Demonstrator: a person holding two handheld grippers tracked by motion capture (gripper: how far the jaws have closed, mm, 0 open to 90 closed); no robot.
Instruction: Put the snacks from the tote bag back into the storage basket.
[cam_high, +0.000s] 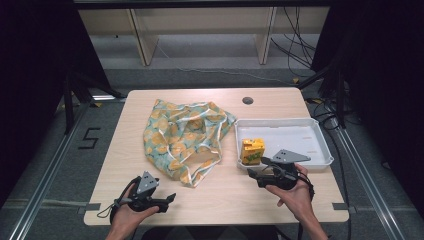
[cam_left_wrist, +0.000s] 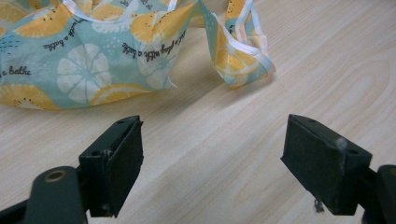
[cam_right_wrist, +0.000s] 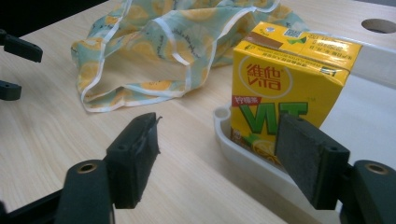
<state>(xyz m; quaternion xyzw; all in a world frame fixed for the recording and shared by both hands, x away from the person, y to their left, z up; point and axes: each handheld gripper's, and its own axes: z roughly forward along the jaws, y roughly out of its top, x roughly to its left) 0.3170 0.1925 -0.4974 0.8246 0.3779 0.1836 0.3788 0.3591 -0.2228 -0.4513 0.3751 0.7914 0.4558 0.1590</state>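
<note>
Illumination is even and overhead; the surface (cam_high: 220, 190) is brightly lit while the surroundings fall to near black. Shadows are soft and short. The high view is low in resolution and slightly soft. Both gripper views are sharp at mid-distance, with nearest fingers (cam_right_wrist: 133, 158) mildly blurred.
</note>
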